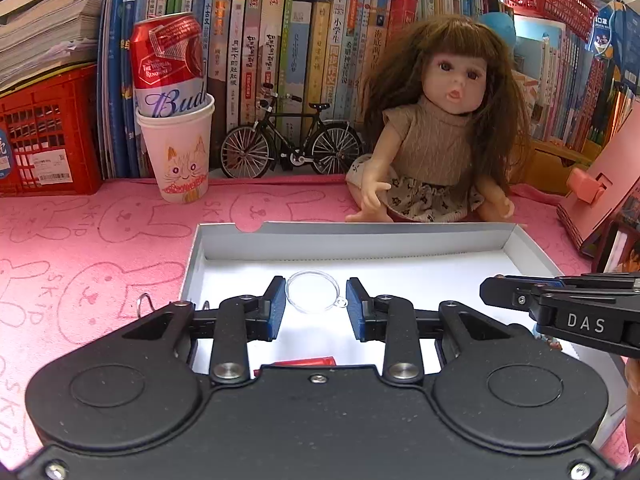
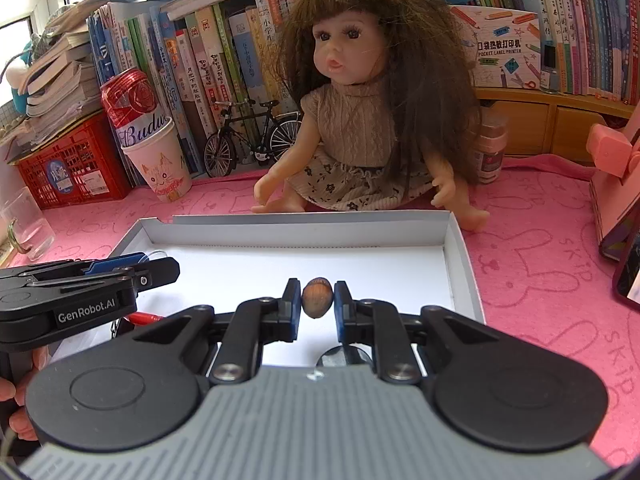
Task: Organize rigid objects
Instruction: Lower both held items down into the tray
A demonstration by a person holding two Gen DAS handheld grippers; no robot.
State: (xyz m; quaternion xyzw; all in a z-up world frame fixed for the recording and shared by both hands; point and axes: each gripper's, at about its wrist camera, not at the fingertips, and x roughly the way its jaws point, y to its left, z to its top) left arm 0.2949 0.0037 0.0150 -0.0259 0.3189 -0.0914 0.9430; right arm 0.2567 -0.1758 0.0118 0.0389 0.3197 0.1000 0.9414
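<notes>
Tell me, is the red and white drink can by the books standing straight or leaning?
Leaning. The red and white drink can sits in the white paper cup with a cat drawing, its top tilted to one side against the books.

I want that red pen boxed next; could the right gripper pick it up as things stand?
Probably not: the right gripper is shut on a nut, and the red pen lies beneath the left gripper.

Pink cloth (image 2: 540,280), rabbit outlines. White box (image 2: 460,248). Brown nut (image 2: 317,297). Red-and-white can (image 1: 170,64); white cup (image 1: 180,152), cat drawing. Red crate (image 1: 44,132). Black toy bicycle (image 1: 290,140).
</notes>
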